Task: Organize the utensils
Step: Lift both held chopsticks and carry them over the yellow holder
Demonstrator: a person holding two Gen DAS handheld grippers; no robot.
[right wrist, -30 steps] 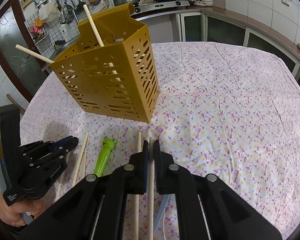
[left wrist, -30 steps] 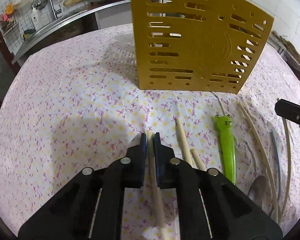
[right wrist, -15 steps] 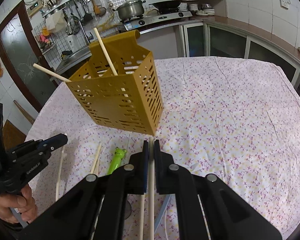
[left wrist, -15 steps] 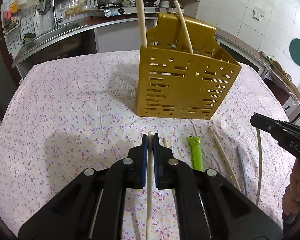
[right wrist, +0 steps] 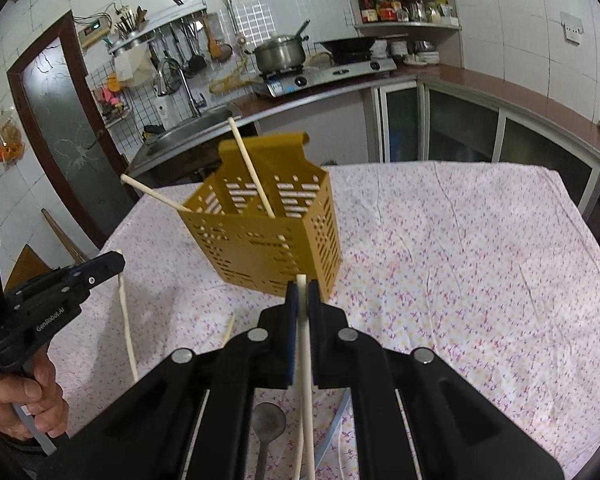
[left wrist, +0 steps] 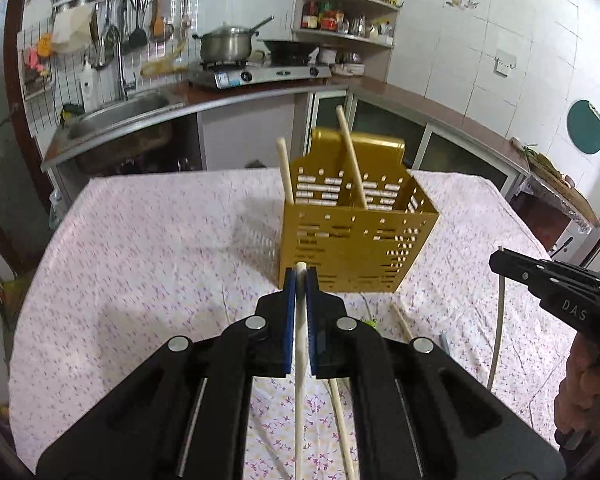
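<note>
A yellow slotted utensil holder (left wrist: 356, 248) (right wrist: 268, 248) stands on the floral tablecloth (left wrist: 148, 264) with two wooden chopsticks (left wrist: 351, 160) (right wrist: 250, 164) leaning in it. My left gripper (left wrist: 299, 276) is shut on a pale chopstick (left wrist: 299, 360), raised above the cloth in front of the holder; in the right wrist view it (right wrist: 112, 262) appears at the left with that chopstick (right wrist: 126, 332) hanging down. My right gripper (right wrist: 301, 286) is shut on another pale chopstick (right wrist: 306, 360), also lifted; it (left wrist: 500, 262) shows at the right of the left wrist view.
On the cloth below lie loose chopsticks (left wrist: 402, 322) (right wrist: 229, 330), a metal spoon (right wrist: 268, 420) and a blue-grey handle (right wrist: 332, 432). Beyond the table's far edge run a counter with a sink (left wrist: 120, 120) and a stove with a pot (left wrist: 226, 46). A person's hand (right wrist: 40, 396) holds the left gripper.
Both grippers have risen off the cloth, each carrying its chopstick up. The views have tilted upward, so the holder now sits lower and farther away.
</note>
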